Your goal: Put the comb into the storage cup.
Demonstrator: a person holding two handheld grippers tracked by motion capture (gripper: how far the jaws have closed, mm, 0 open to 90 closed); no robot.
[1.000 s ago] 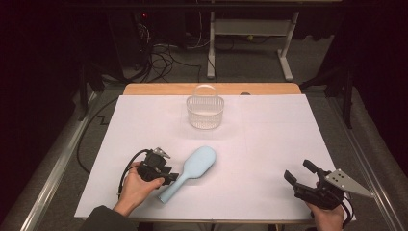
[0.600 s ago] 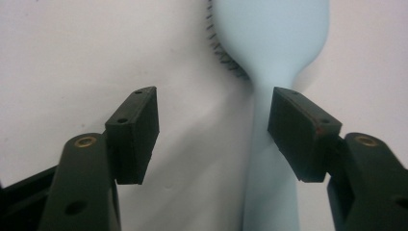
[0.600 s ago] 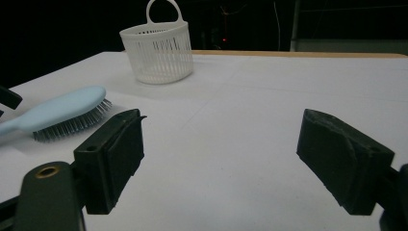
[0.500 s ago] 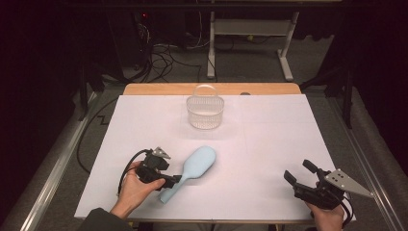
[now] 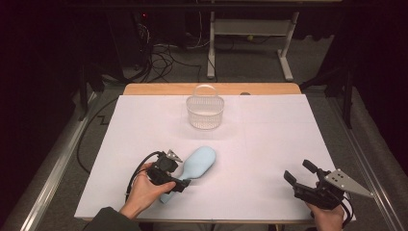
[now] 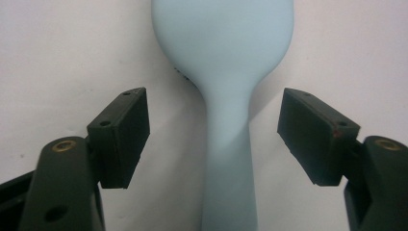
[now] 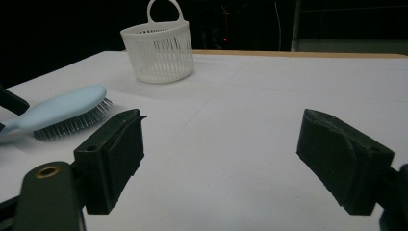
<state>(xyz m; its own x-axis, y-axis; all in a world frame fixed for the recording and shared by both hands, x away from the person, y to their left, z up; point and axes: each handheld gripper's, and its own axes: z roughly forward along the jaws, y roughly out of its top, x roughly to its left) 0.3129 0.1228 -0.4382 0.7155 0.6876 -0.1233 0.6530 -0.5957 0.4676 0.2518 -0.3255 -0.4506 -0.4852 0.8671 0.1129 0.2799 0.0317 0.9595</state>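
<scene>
The left tongs stand wide, their jaws having just been opening, with the handle of the light blue hairbrush running up between the pads and touching neither. In the high view the left tongs sit at about seven o'clock on the bench, and the hairbrush lies flat beside them, its handle toward the person and its oval head pointing to about one o'clock. The right gripper view shows the hairbrush resting bristles down, with its smooth back up.

The right tongs rest at about five o'clock, well apart from the brush. Their jaws are spread wide with nothing between them, as the right gripper view shows for the right tongs.

At twelve o'clock, near the far edge of the white sheet, stands a small white slatted basket with a loop handle, upright and seemingly empty.

The brush looks like a light, stiff plastic piece with a smooth and probably somewhat slippery back. The narrow handle, just below where it widens into the head, seems the best place to take hold, since the pads can close across it squarely. The broad rounded head would likely slide out of the pads, and the bristles would give under pressure. Gripped far down the handle, the head end may droop.
</scene>
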